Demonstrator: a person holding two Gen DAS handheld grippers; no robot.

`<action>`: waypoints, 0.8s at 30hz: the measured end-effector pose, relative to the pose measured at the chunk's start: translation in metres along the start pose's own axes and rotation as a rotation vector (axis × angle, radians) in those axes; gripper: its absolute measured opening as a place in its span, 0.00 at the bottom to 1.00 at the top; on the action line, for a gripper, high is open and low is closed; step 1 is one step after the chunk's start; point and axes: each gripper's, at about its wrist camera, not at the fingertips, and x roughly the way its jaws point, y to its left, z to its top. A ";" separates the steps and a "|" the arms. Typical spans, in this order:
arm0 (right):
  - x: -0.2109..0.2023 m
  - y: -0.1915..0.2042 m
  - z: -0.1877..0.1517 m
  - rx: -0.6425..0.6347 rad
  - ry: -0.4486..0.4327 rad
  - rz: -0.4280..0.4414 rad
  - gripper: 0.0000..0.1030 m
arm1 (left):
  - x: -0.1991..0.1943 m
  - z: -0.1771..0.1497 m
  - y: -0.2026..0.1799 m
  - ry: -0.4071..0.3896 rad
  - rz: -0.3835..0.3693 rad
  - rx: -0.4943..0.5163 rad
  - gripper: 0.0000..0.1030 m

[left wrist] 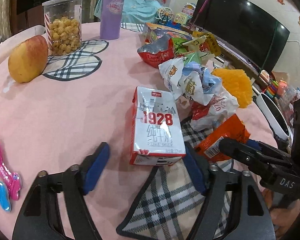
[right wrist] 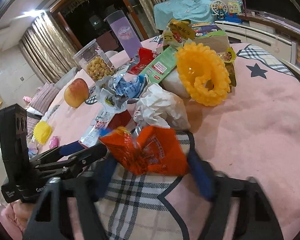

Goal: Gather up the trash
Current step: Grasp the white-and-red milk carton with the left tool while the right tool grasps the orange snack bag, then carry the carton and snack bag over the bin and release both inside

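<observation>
Count on the pink tablecloth [left wrist: 60,108]: one milk carton [left wrist: 157,128], one orange snack wrapper [right wrist: 148,150], one red foil packet [left wrist: 156,57], one apple [left wrist: 28,59], one clear jar of puffed snacks [left wrist: 64,26], one purple tumbler [left wrist: 112,10], one orange scalloped plastic ring [right wrist: 203,73], and a heap of crumpled white and blue wrappers [left wrist: 192,82] — their number cannot be told.

Left gripper [left wrist: 146,167]: released. The jaws stand apart with the near end of the milk carton just ahead of the tips, nearer the right-hand blue pad than the left; neither pad presses on it. The carton lies flat, lengthwise away from the claw. The crumpled heap sits beyond it, further out from the fingertips.

Right gripper [right wrist: 152,176]: the orange snack wrapper lies between its two blue fingers, just ahead of the tips, partly on a plaid patch of the cloth. The fingers are blurred — whether the pads touch the wrapper cannot be told. The left claw's black finger reaches in against the wrapper's left edge. The orange ring lies well beyond the right claw.
</observation>
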 end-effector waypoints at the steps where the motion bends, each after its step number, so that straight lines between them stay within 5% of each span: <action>1: -0.002 -0.002 0.000 0.006 -0.009 -0.001 0.51 | 0.000 0.000 -0.001 0.002 -0.005 0.004 0.51; 2: -0.003 -0.003 0.000 0.008 -0.013 -0.002 0.42 | 0.002 0.000 -0.003 0.005 -0.008 0.009 0.49; 6: -0.009 -0.005 -0.003 0.008 -0.011 0.015 0.33 | -0.004 -0.005 -0.012 -0.023 0.022 0.046 0.48; 24: -0.072 -0.067 -0.024 0.118 -0.082 -0.038 0.29 | -0.029 -0.045 -0.081 -0.029 -0.099 0.072 0.48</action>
